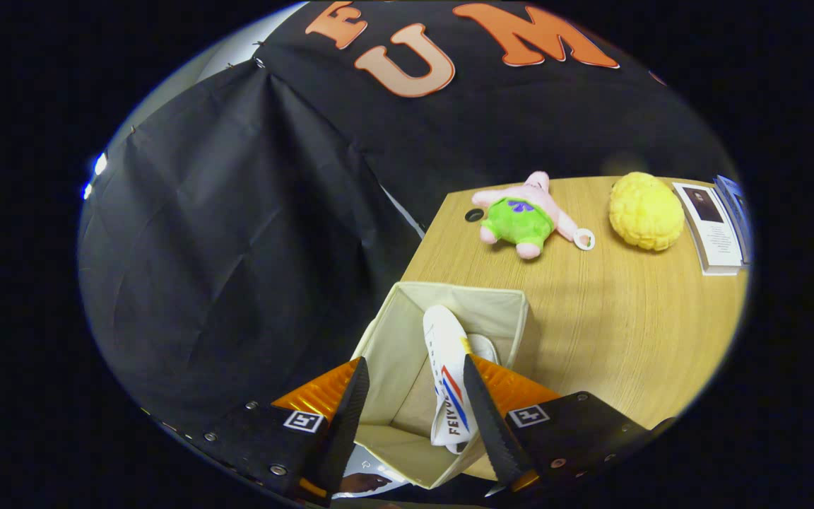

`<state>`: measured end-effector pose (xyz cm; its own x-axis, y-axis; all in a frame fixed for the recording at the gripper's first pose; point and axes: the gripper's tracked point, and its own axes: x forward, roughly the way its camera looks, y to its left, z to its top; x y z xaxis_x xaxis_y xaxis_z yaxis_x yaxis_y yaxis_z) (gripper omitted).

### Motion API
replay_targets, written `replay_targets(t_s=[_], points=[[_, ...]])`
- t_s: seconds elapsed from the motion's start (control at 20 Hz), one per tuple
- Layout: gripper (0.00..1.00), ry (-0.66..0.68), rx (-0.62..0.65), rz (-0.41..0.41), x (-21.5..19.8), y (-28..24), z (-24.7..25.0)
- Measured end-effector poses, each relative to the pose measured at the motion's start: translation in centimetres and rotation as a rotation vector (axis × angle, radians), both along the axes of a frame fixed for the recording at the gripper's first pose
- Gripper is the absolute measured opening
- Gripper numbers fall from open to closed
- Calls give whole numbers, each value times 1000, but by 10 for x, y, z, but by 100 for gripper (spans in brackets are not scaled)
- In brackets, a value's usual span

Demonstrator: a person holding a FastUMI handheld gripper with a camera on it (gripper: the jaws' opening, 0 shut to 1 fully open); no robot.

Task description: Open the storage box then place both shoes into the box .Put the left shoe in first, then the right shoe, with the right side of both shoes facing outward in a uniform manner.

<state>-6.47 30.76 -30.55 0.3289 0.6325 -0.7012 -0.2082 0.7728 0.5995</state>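
Gripper above the open cream storage box at the wooden table's corner, fingers spread apart. A white shoe stands inside, near one finger. Beyond: plush toy, yellow ball, book.

Evenly lit and sharp mid-frame, soft sheen on the wooden table, small glare upper left, fisheye bending at the rim, perhaps slight blur there.
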Motion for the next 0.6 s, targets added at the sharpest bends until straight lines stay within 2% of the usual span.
replay_targets(t_s=[0.2, 0.6], points=[[88, -145, -56, -111, 38, -66, 25], [95, -488, -249, -336, 91, -224, 91]])
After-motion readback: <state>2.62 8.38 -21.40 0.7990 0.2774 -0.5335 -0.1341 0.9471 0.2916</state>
